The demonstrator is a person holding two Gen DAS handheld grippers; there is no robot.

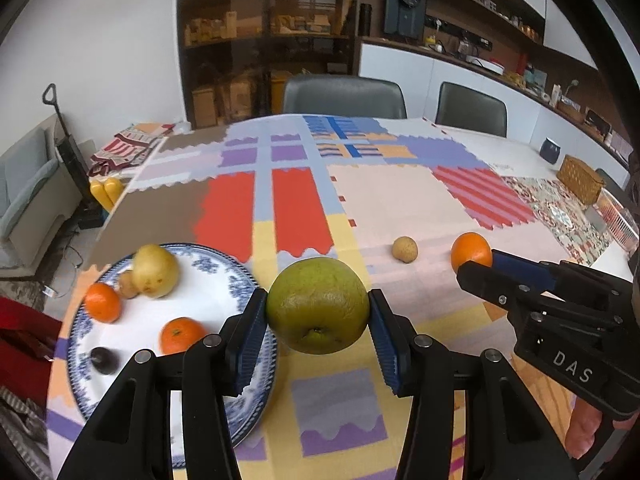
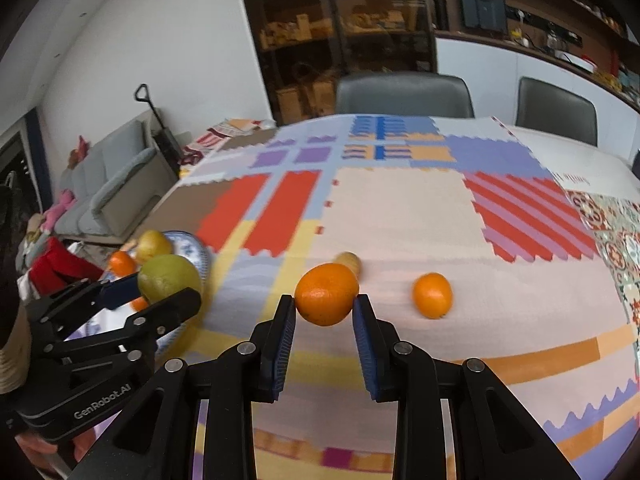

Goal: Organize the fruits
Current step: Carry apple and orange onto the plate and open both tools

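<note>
My left gripper (image 1: 318, 306) is shut on a large green fruit (image 1: 318, 304), held above the table at the right rim of a blue-and-white plate (image 1: 224, 280). The plate holds a yellow pear (image 1: 155, 270), two oranges (image 1: 103, 302) (image 1: 182, 334), a small brown fruit (image 1: 128, 284) and a dark plum (image 1: 104, 360). My right gripper (image 2: 325, 306) is shut on an orange (image 2: 326, 294). Another orange (image 2: 433, 295) and a small brown fruit (image 2: 350, 262) lie on the cloth beyond it. The right gripper also shows in the left wrist view (image 1: 486, 268).
A patchwork tablecloth (image 1: 400, 200) covers the table. Two grey chairs (image 1: 344, 96) stand at the far side. A wicker basket (image 1: 580, 178) and a dark mug (image 1: 550, 150) sit at the far right. A sofa (image 2: 116, 192) stands left of the table.
</note>
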